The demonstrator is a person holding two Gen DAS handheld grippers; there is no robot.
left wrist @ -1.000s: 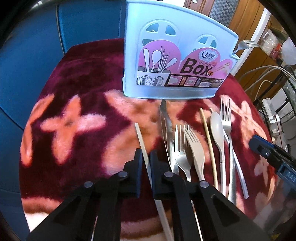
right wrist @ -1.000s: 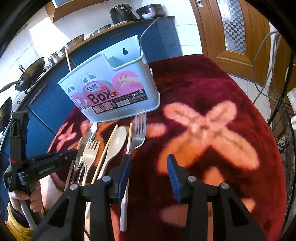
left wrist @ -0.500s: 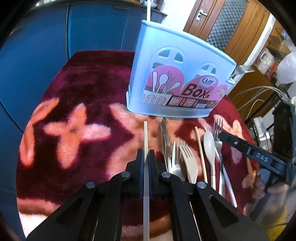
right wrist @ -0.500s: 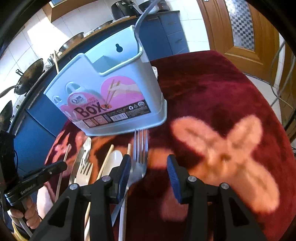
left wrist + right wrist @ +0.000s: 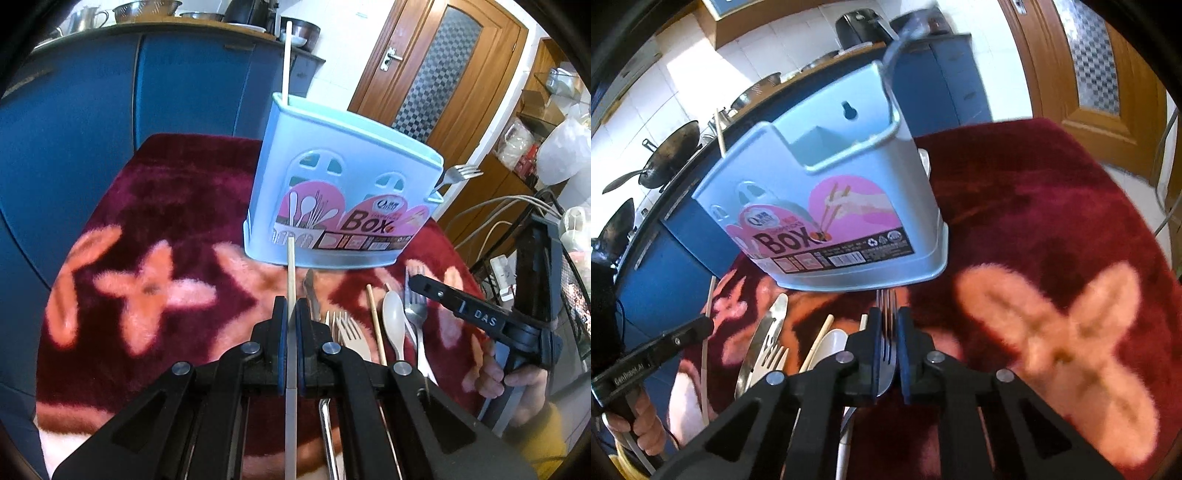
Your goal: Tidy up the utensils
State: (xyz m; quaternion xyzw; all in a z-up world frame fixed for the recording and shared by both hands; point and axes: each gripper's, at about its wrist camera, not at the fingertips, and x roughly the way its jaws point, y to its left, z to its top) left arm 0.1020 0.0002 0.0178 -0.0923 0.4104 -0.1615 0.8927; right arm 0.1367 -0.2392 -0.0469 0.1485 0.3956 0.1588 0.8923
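A light blue utensil box (image 5: pixel 343 195) stands on the red floral cloth (image 5: pixel 155 206); it also shows in the right wrist view (image 5: pixel 827 206). A chopstick (image 5: pixel 285 55) and a fork (image 5: pixel 458 173) stand in it. My left gripper (image 5: pixel 290 314) is shut on a pale chopstick (image 5: pixel 291 269), lifted and pointing at the box. My right gripper (image 5: pixel 886 325) is shut on a metal fork (image 5: pixel 886 332) just in front of the box. A knife (image 5: pixel 310 295), forks (image 5: pixel 347 328), a chopstick (image 5: pixel 375 317) and a white spoon (image 5: pixel 393 325) lie on the cloth.
Blue kitchen cabinets (image 5: pixel 110 92) with pots on top stand behind the table. A wooden door (image 5: pixel 436 66) is at the back right. Cables and a wire rack (image 5: pixel 517 229) are beside the table's right edge.
My left gripper lifted the pale chopstick off the cloth and raised it toward the box. My right gripper moved forward and shut on the metal fork.
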